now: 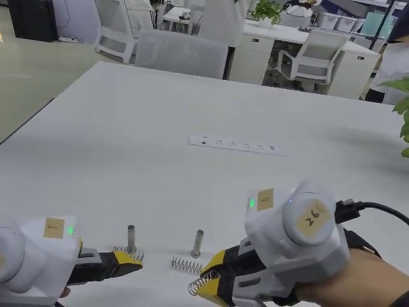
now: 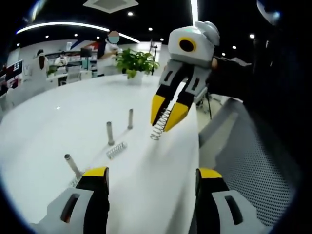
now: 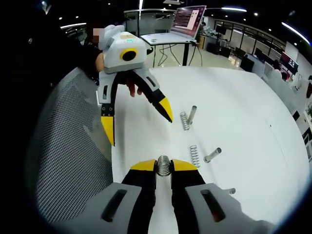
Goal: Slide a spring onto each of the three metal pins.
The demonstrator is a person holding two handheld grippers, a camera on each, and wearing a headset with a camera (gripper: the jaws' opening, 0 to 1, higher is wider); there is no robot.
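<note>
A: Where's the spring [image 2: 158, 127]?
B: Pinched by one end in the R gripper [image 3: 163, 170], the rest sticking out past the tips. It's above the table [image 1: 160, 128], near-right. No pin wears one yet, afaict.
A: Target?
B: Prob. the right pin [image 2: 130, 118], since nothing lies by it. Mid pin [image 1: 198, 243] has a loose spring [image 1: 185, 263] just beside it, and left pin [image 1: 131, 236] has another spring [image 1: 128, 253] at its foot.
A: How to do it well?
B: Tip the wrist so the free end faces down w/ the coil axis in line w/ the pin. Centre it over the pin top, then lower straight. The free end may wobble, so go slow and don't squeeze harder.
A: L gripper [image 2: 153, 171]?
B: Jaws wide apart, holding nothing, near the left pin. It could steady a pin if one tips.
</note>
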